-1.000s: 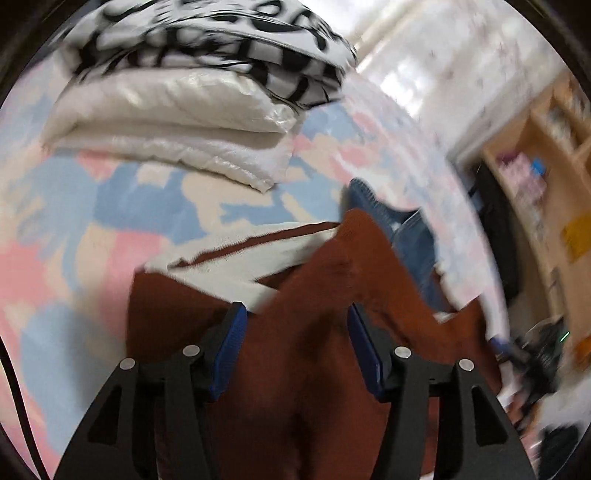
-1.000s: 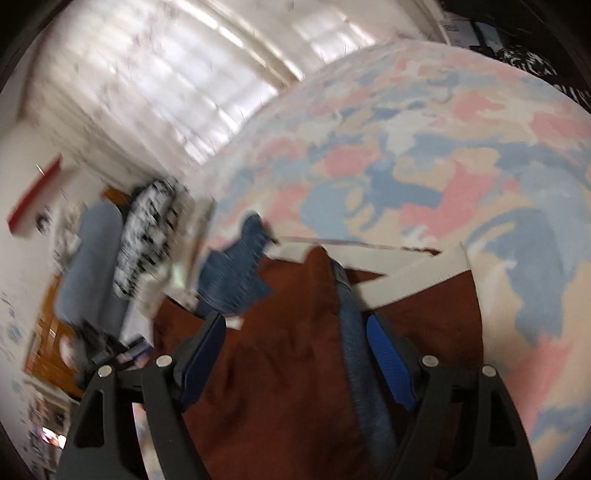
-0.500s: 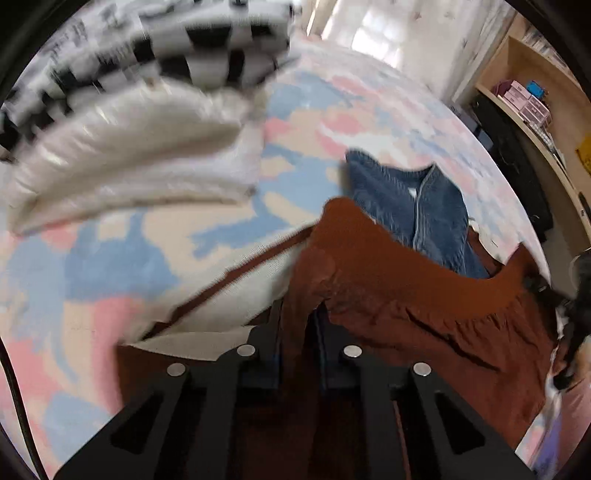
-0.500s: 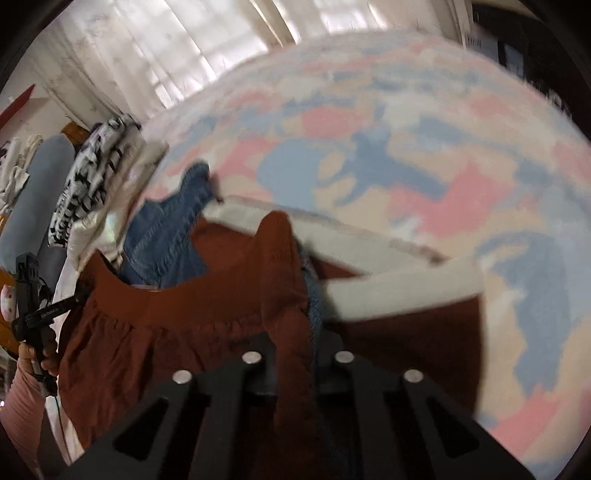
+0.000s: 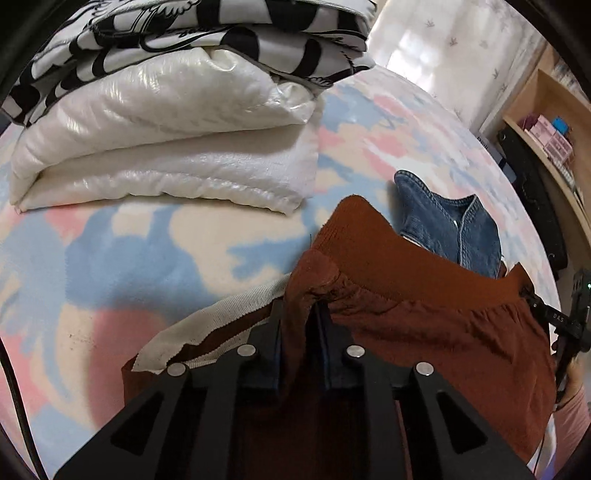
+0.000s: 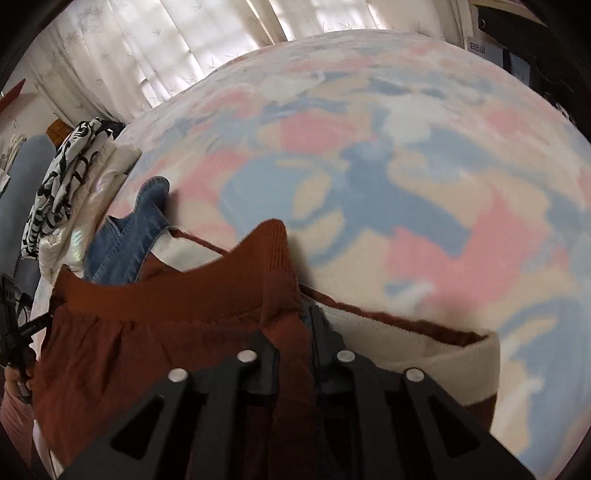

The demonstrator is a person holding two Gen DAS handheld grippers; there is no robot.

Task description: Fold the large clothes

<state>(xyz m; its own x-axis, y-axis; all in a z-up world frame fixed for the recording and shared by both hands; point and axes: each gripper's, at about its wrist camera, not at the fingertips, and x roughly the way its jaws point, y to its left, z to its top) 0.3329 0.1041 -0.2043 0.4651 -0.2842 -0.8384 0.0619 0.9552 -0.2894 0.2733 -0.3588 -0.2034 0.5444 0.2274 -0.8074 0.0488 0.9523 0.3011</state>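
Note:
A rust-brown garment (image 5: 424, 325) with a ribbed waistband is stretched between my two grippers over a bed. My left gripper (image 5: 300, 332) is shut on one end of the waistband. My right gripper (image 6: 295, 332) is shut on the other end of the same garment (image 6: 155, 332), with a sliver of blue cloth pinched beside it. A brown garment with a cream ribbed hem (image 5: 221, 321) lies on the bed beneath, also in the right wrist view (image 6: 424, 343). A blue denim piece (image 5: 450, 229) lies behind the waistband, also in the right wrist view (image 6: 129, 236).
The bed has a pink, blue and cream blanket (image 6: 406, 184). A folded white quilt (image 5: 166, 147) with a black-and-white patterned cloth (image 5: 207, 33) on top sits at its far left. Wooden shelves (image 5: 546, 140) stand at the right. Curtains (image 6: 166, 48) hang behind the bed.
Both grippers have closed on the brown garment's waistband, from wide open one second ago. The waistband is now raised and pulled taut between them.

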